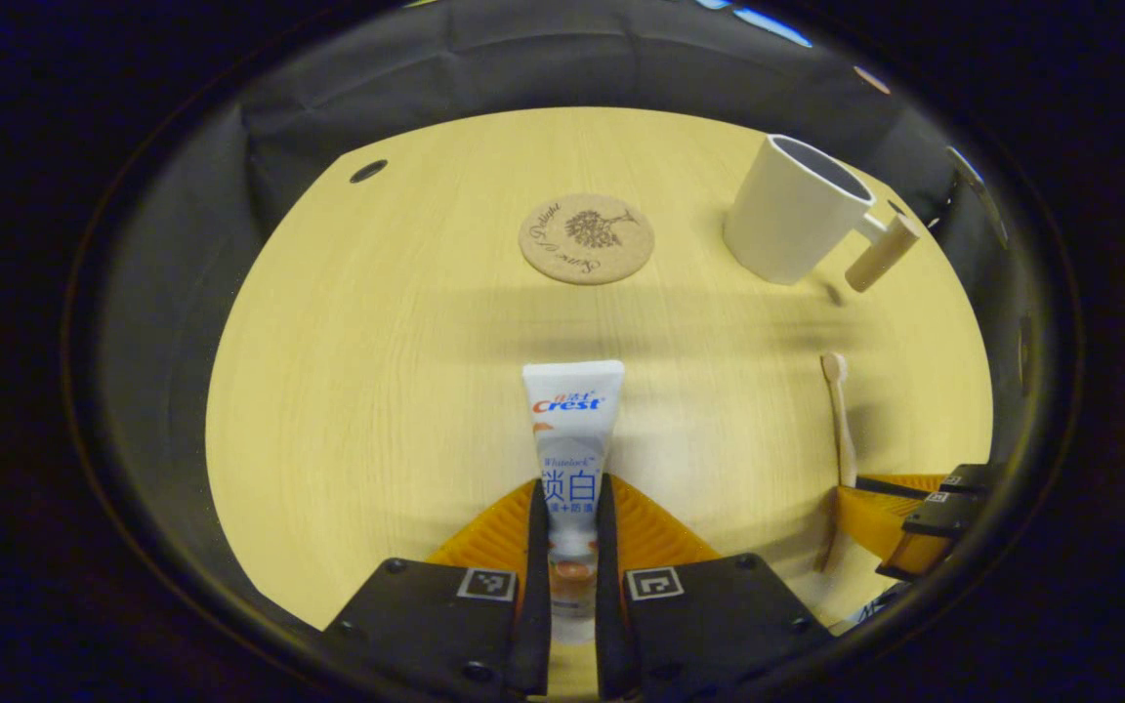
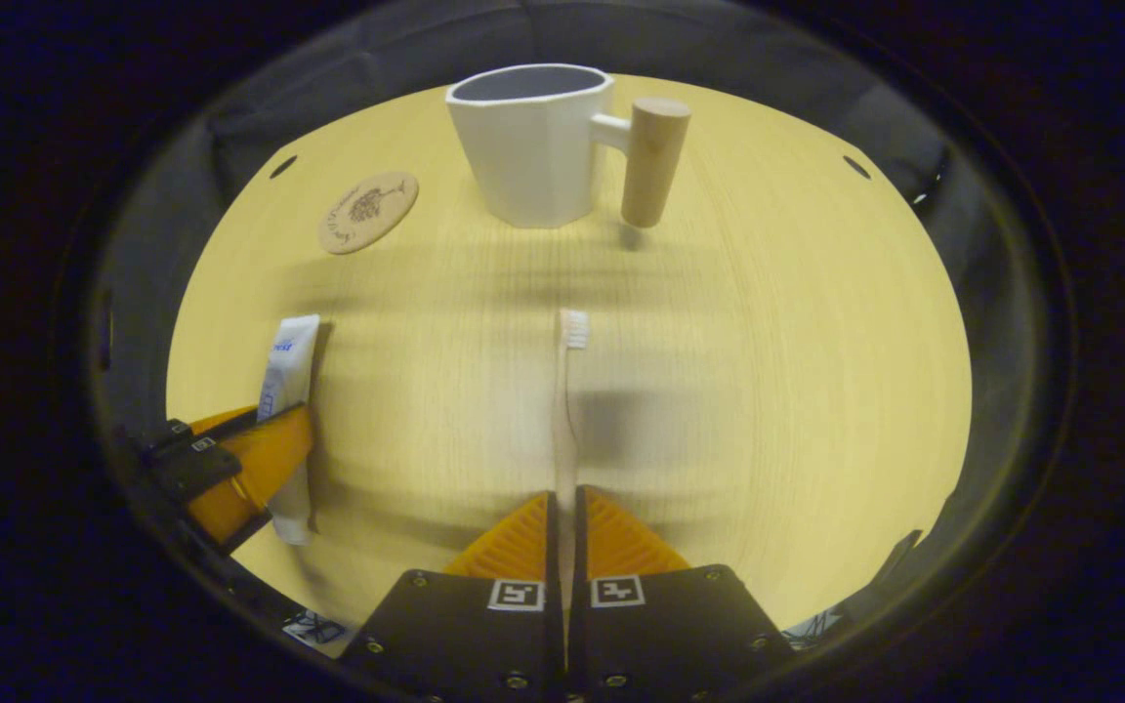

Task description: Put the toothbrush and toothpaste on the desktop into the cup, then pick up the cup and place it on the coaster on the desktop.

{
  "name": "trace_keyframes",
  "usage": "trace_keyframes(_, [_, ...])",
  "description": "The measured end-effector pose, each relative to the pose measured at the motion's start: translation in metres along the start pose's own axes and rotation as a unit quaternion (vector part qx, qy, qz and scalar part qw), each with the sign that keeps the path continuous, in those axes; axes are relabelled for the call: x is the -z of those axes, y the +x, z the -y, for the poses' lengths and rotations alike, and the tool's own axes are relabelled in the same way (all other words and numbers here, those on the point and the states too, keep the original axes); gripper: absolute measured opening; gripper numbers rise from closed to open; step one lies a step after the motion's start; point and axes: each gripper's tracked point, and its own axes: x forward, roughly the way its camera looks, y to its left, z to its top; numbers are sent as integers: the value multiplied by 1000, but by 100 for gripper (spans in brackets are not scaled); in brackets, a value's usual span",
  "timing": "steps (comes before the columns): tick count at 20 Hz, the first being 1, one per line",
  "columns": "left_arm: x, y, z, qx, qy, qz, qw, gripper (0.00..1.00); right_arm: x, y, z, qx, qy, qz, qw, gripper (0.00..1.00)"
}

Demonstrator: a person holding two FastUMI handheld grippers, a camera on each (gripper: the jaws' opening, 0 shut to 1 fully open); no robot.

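Note:
A white toothpaste tube point(image 1: 572, 439) sticks out forward between the fingers of my left gripper point(image 1: 572, 488), which is shut on its lower part. My right gripper point(image 2: 564, 498) is shut on the handle of a pale toothbrush point(image 2: 567, 391), bristle head pointing away toward the cup. The white cup point(image 2: 533, 142) with a wooden handle point(image 2: 652, 161) stands upright at the far side of the table. Left of it lies the round cork coaster point(image 2: 368, 212), bare. In the left gripper view the coaster point(image 1: 586, 238) is straight ahead and the cup point(image 1: 797, 210) is at the far right.
The light wooden table point(image 1: 377, 391) has small dark holes point(image 1: 368, 171) near its far corners. Black cloth walls close it in at the back and sides. The two grippers sit side by side near the front edge, the right gripper point(image 1: 899, 517) at the left view's right margin.

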Motion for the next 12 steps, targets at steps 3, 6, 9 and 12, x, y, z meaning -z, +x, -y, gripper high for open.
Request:
trace_keyframes(3, [-1, -2, -1, 9, -7, 10, 1000, 19, 2, 0, -1, -12, 10, 0, 1000, 3])
trace_keyframes(6, [0, -3, -6, 13, -19, 10, 1000, 19, -1, -8, -2, -31, 28, 4, 999, 2])
trace_keyframes(9, [6, -5, -11, 6, -34, 5, 999, 19, -9, -27, -2, -42, 40, 25, 998, 2])
trace_keyframes(12, [11, -9, -13, 7, -50, 0, 999, 19, -24, -52, 1, -55, 55, 56, 995, 2])
